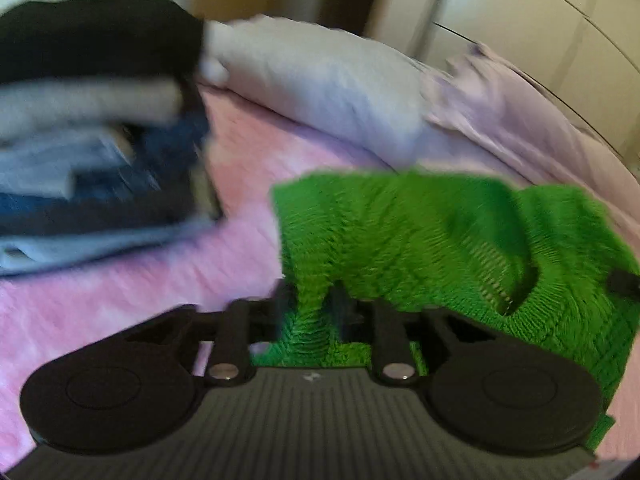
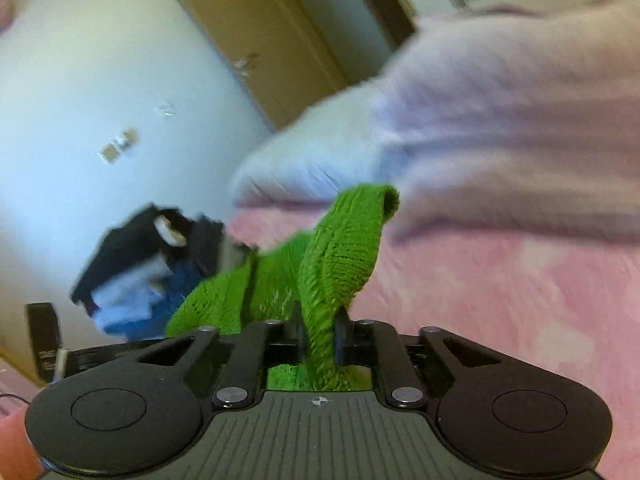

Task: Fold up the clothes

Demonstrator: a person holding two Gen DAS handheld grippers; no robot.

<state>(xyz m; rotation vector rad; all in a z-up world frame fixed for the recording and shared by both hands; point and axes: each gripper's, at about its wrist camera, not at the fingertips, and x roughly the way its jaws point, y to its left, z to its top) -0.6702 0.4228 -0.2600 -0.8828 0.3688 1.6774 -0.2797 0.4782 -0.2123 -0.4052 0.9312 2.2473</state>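
Note:
A bright green knitted sweater (image 1: 420,236) hangs above the pink bedspread (image 1: 132,292) in the left wrist view, spread wide to the right. My left gripper (image 1: 314,300) is shut on a bunched fold at its lower left edge. In the right wrist view the same green sweater (image 2: 340,256) rises as a narrow twisted strip. My right gripper (image 2: 320,328) is shut on that strip, and its cuff end flops over above the fingers. Both views are blurred by motion.
A stack of folded clothes (image 1: 100,132), black on top, grey and blue below, sits on the bed at the left; the stack (image 2: 160,264) also shows in the right wrist view. White pillows (image 1: 320,80) and a lilac duvet (image 2: 520,120) lie behind. A wall and wooden door stand beyond.

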